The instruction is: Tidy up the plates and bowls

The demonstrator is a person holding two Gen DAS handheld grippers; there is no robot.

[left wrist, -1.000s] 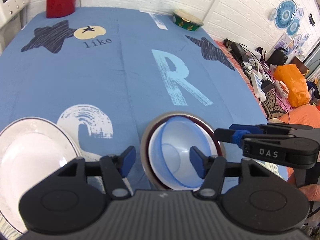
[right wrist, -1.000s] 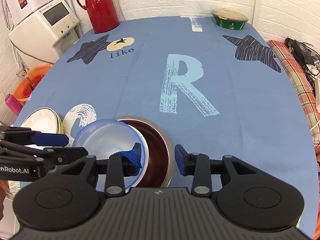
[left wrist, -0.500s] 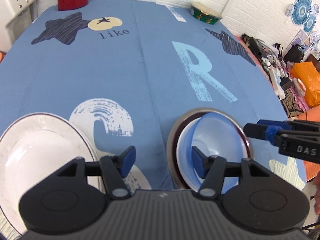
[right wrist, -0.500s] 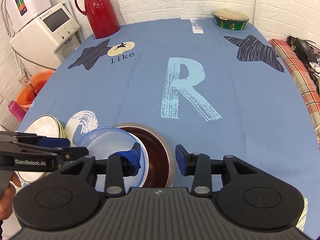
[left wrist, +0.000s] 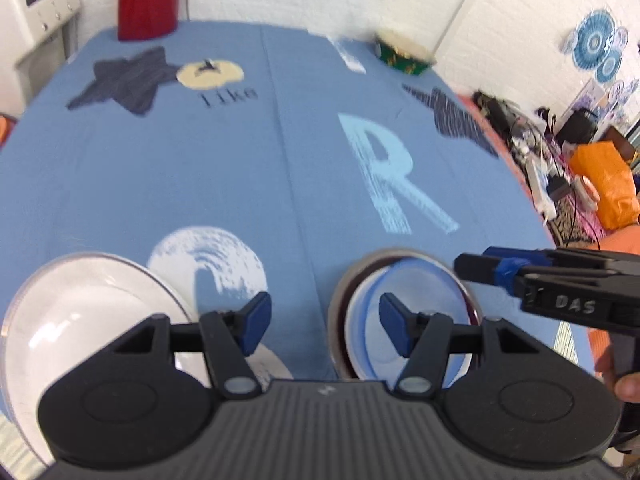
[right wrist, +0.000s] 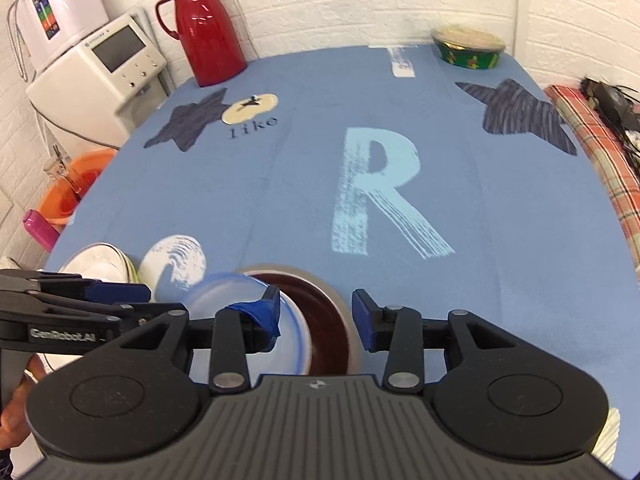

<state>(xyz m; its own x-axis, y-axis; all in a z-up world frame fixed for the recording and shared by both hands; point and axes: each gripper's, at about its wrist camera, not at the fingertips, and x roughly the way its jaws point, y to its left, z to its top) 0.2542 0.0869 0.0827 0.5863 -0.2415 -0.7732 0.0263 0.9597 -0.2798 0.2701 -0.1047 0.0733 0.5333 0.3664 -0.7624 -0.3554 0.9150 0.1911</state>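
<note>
A clear blue bowl (left wrist: 416, 300) sits nested in a dark red bowl with a metal rim (left wrist: 340, 300) near the table's front edge. It also shows in the right wrist view (right wrist: 240, 300), inside the red bowl (right wrist: 324, 312). A stack of white plates (left wrist: 80, 308) lies to the left, also seen in the right wrist view (right wrist: 100, 260). My left gripper (left wrist: 324, 326) is open and empty, between the plates and the bowls. My right gripper (right wrist: 316, 312) is open, above the bowls.
A red thermos (right wrist: 208, 28) stands at the far left of the blue tablecloth (right wrist: 300, 168). A green patterned bowl (right wrist: 468, 48) sits at the far right. A white appliance (right wrist: 104, 80) stands off the table's left side. Clutter lies off the right edge (left wrist: 580, 168).
Both grippers have pulled back and up from the bowls. The left view has shifted so the bowls sit further right. The blue bowl stays nested in the red bowl.
</note>
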